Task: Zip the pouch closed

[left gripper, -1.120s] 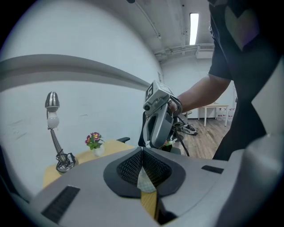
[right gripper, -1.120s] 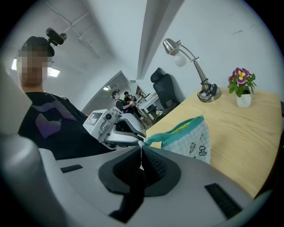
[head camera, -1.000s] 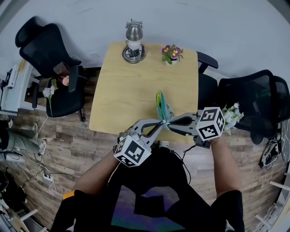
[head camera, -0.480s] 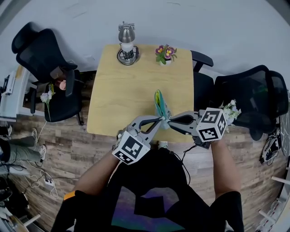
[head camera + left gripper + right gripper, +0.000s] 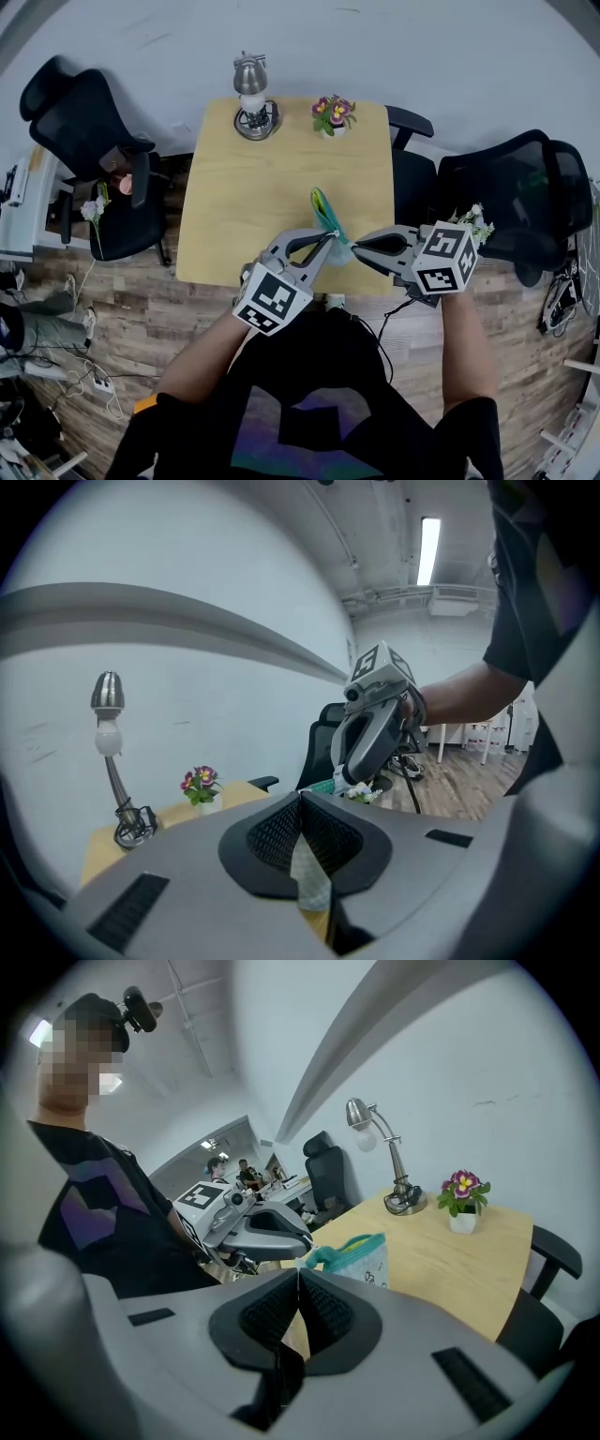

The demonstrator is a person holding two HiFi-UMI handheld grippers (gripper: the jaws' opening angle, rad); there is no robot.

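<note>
A teal and yellow pouch [image 5: 327, 216] hangs in the air over the near edge of the wooden table [image 5: 244, 206]. My left gripper [image 5: 329, 241] is shut on its near corner; pale fabric [image 5: 310, 878] shows pinched between the pads. My right gripper [image 5: 357, 246] meets the same corner from the right, also shut, with a thin dark strip [image 5: 280, 1372] between its pads that looks like the zip pull. In the right gripper view the pouch [image 5: 362, 1258] stands just past my jaws, with the left gripper [image 5: 255, 1228] on its teal end.
A desk lamp [image 5: 250, 94] and a small flower pot [image 5: 330, 114] stand at the table's far edge. Black office chairs sit at the left [image 5: 89, 150] and right [image 5: 506, 197]. White flowers [image 5: 469, 220] poke up beside the right chair.
Both grippers have risen a little with the pouch held between them, and the pouch has drifted slightly left in the head view. Both stay shut.
</note>
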